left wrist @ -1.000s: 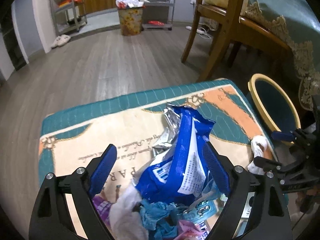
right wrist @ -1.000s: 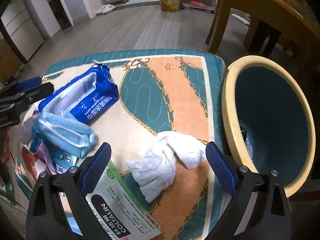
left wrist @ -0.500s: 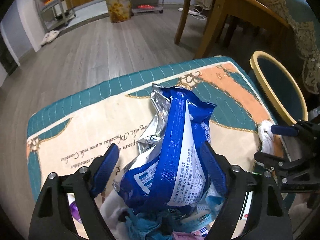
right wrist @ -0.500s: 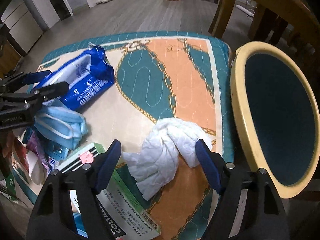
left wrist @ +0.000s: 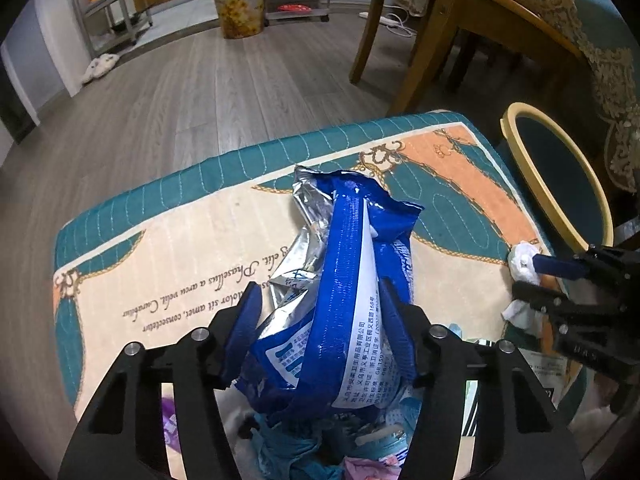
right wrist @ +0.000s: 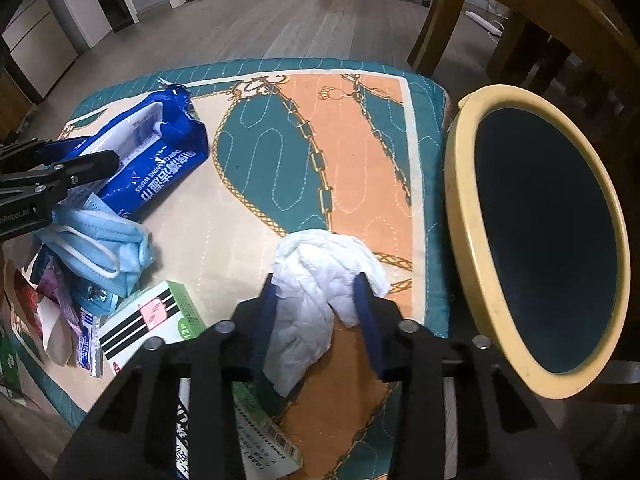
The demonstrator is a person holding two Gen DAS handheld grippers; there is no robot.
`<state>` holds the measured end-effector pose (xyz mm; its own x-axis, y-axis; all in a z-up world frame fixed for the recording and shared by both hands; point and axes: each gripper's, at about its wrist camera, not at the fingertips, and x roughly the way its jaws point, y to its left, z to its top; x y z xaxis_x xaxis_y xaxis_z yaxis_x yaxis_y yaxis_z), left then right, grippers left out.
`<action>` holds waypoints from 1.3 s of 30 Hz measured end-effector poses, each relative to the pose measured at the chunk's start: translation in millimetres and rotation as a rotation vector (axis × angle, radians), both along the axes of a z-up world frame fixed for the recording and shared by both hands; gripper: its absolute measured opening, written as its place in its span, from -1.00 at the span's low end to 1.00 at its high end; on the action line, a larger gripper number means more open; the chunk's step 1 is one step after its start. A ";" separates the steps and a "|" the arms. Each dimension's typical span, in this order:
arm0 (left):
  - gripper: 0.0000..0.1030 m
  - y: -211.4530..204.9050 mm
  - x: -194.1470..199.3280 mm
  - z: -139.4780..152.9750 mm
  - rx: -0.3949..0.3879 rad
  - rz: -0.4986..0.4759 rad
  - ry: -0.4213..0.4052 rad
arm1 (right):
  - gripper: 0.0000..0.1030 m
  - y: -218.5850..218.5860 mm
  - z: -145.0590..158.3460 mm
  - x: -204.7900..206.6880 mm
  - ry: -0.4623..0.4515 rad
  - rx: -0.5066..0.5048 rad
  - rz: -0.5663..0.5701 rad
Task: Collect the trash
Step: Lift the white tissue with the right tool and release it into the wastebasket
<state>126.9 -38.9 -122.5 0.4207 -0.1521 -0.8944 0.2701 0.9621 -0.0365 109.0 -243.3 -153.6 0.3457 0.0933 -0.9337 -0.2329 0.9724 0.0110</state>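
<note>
My left gripper (left wrist: 320, 316) is shut on a blue wet-wipes packet (left wrist: 344, 288) with a silver inside, on the patterned cloth. The packet also shows in the right wrist view (right wrist: 156, 164), with the left gripper (right wrist: 76, 160) on it. My right gripper (right wrist: 318, 300) is shut on a crumpled white tissue (right wrist: 316, 280) near the cloth's right edge. The tissue also shows in the left wrist view (left wrist: 524, 264), in the right gripper (left wrist: 540, 276). A yellow-rimmed bin (right wrist: 460, 184) with a dark inside stands just right of the cloth.
A blue face mask (right wrist: 108, 244), a striped box (right wrist: 152, 316), small wrappers (right wrist: 68, 304) and a printed carton (right wrist: 256, 428) lie on the patterned cloth (right wrist: 360, 128). A wooden chair (left wrist: 424, 36) stands behind the bin. A floral bin (left wrist: 238, 8) stands far across the floor.
Both grippers have closed: the left on the blue packet, the right on the white tissue. Both moved forward and down toward their items.
</note>
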 end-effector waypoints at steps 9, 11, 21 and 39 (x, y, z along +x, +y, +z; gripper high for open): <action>-0.03 8.4 2.4 8.0 -0.003 0.031 -0.027 | -0.65 -5.0 5.3 4.1 -0.029 -0.009 0.007; -0.05 10.7 3.4 11.9 -0.006 0.041 -0.041 | -0.66 -6.7 11.4 5.2 -0.058 -0.010 0.005; -0.08 22.5 4.5 55.2 -0.068 0.103 -0.183 | -0.67 -11.6 56.6 6.8 -0.195 0.072 -0.003; -0.08 -25.0 -19.3 121.8 -0.136 0.030 -0.355 | -0.67 -69.3 122.3 -1.3 -0.318 0.189 -0.120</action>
